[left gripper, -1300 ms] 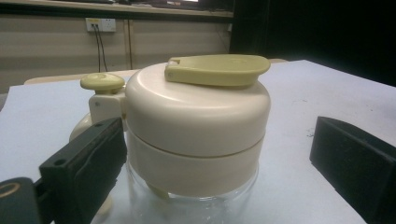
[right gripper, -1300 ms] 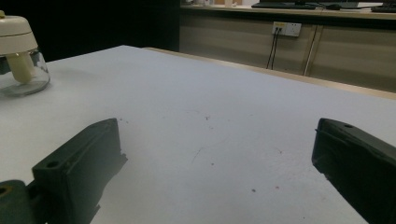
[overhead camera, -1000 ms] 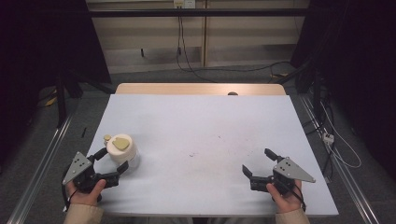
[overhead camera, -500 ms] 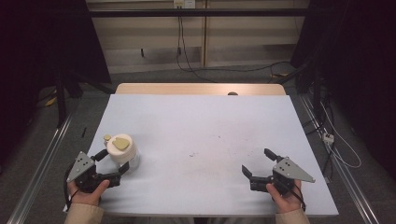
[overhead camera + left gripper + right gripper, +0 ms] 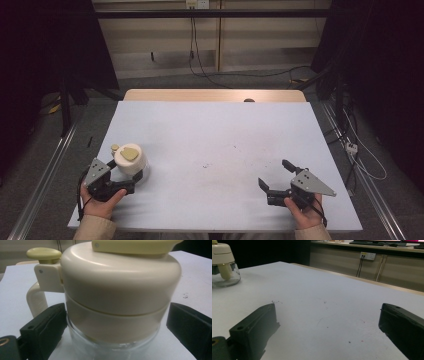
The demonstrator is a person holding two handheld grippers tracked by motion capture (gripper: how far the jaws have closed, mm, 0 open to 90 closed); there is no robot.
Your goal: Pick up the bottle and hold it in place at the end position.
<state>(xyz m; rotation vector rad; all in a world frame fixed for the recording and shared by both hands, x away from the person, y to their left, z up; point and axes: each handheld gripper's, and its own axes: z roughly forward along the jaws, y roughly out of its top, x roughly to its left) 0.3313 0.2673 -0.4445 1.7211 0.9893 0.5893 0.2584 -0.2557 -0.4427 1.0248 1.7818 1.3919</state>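
White sheeting covers the table [image 5: 215, 145], and a small jug [image 5: 131, 161] stands on it between the parted jaws of the left claw [image 5: 131, 181], which is not yet closed on it. The jug has a clear glass body [image 5: 110, 350] under a cream plastic lid [image 5: 120, 277], with a handle [image 5: 36, 298] off to one side of the claw. It is judged fragile and slippery at the glass, light if empty; the firmer hold is likely at the lid's lower band. Whether the jaws touch it cannot be told, and its base is cut off. The right claw [image 5: 276, 184] rests released, well apart, over bare sheeting.
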